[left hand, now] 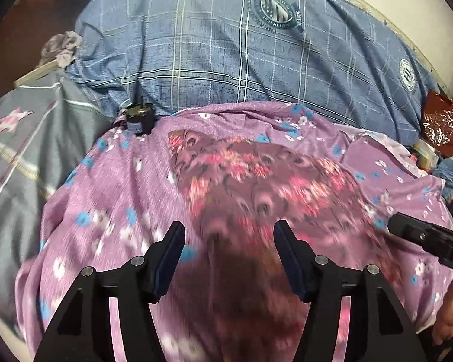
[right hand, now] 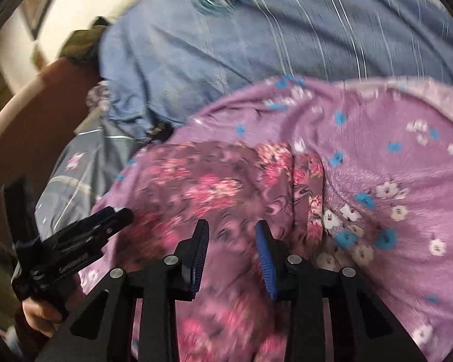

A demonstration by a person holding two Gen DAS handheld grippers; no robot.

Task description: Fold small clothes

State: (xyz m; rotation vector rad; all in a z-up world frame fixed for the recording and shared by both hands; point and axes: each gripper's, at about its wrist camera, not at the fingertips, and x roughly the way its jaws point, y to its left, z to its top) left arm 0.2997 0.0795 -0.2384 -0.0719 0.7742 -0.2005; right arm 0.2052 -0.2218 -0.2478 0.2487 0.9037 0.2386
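A small mauve garment with pink flowers [left hand: 256, 175] lies spread on a purple flowered sheet [left hand: 111, 187]; it also shows in the right wrist view [right hand: 214, 187]. My left gripper [left hand: 229, 232] is open and empty, hovering just above the garment's near part. My right gripper [right hand: 232, 229] is open and empty above the garment's near edge. The right gripper shows at the right edge of the left wrist view [left hand: 428, 238], and the left gripper at the left of the right wrist view [right hand: 84, 235]. Both views are blurred by motion.
A blue checked quilt [left hand: 226, 54] is bunched behind the sheet. A grey cloth with pink stars [left hand: 27, 126] lies left. A small dark device [left hand: 137, 117] sits at the sheet's far edge. Red foil packaging [left hand: 441, 123] and clutter lie far right.
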